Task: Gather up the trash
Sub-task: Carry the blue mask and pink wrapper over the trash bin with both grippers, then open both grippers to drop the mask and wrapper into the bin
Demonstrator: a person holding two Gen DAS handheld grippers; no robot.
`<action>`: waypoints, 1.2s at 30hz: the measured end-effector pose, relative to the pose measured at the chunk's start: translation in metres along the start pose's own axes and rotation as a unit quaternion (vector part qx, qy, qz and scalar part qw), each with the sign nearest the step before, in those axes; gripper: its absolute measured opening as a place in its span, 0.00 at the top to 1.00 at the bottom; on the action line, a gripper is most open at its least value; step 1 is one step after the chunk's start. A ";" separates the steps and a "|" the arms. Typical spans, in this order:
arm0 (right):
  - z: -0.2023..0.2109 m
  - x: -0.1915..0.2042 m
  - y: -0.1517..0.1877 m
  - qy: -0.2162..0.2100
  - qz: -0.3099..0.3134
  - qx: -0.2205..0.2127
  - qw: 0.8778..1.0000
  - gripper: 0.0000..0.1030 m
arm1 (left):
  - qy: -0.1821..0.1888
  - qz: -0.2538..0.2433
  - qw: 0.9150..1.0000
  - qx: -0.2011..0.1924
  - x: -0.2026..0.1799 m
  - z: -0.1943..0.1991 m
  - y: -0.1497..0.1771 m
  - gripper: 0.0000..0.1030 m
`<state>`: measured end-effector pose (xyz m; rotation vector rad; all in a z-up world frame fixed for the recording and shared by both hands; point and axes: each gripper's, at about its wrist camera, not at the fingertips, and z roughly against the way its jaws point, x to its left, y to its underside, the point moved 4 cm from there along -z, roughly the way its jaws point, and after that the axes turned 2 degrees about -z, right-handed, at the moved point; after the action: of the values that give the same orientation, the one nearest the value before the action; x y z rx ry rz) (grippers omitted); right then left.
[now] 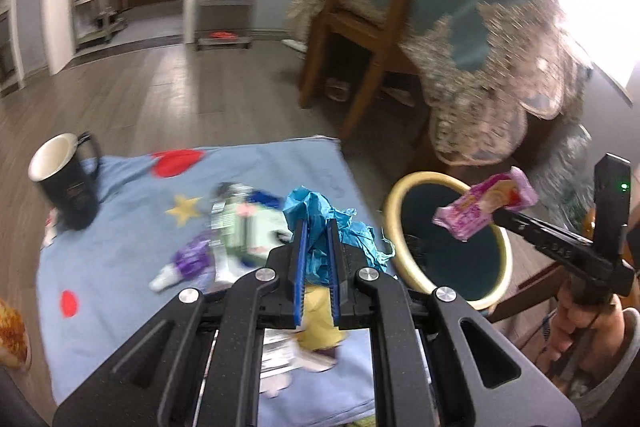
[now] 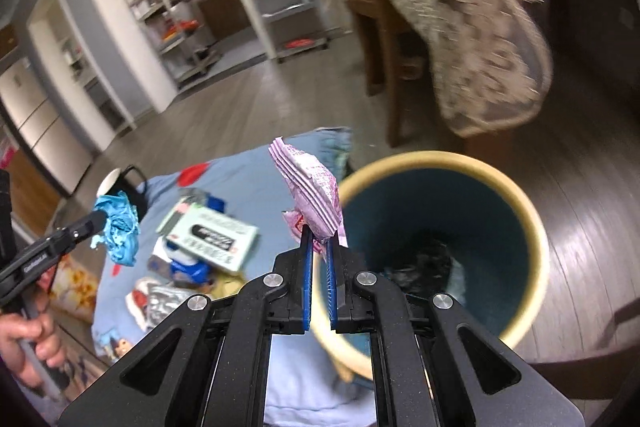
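- Crumpled blue paper (image 1: 320, 223): pinched in the left hand-held gripper (image 1: 316, 227), jaws narrow, above the blue mat (image 1: 120, 227).
- Pink wrapper (image 2: 314, 187): clamped in the right hand-held gripper (image 2: 320, 239), jaws narrow, just beside the bin's near rim.
- Teal bin with cream rim (image 2: 532, 227): on the wooden floor (image 2: 248, 107), beside the mat.
- Remaining litter: green-and-white box (image 2: 212, 231), purple wrapper (image 1: 192, 255), on the mat.
- Black mug (image 1: 68, 183): at the mat's far corner.

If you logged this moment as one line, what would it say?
left tongs: shut on blue paper | right tongs: shut on pink wrapper | bin: beside mat | more trash on mat
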<state>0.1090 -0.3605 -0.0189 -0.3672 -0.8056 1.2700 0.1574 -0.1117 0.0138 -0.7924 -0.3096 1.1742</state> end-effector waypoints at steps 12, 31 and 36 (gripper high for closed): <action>-0.001 -0.049 0.005 0.029 -0.065 0.000 0.997 0.93 | 0.061 -0.052 0.996 0.044 -0.110 -0.081 -0.015 0.92; -0.013 -0.072 0.009 0.060 -0.105 0.022 0.992 0.58 | 0.071 -0.064 0.991 0.098 -0.134 -0.135 -0.010 0.65; -0.013 -0.067 0.007 0.053 -0.104 0.016 0.993 0.49 | 0.068 -0.051 0.993 0.081 -0.116 -0.113 -0.015 0.44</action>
<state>0.1081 -0.4190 -0.0539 -0.3126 -0.7136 1.0587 0.1917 -0.2637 -0.0340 -0.7020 -0.1387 1.0296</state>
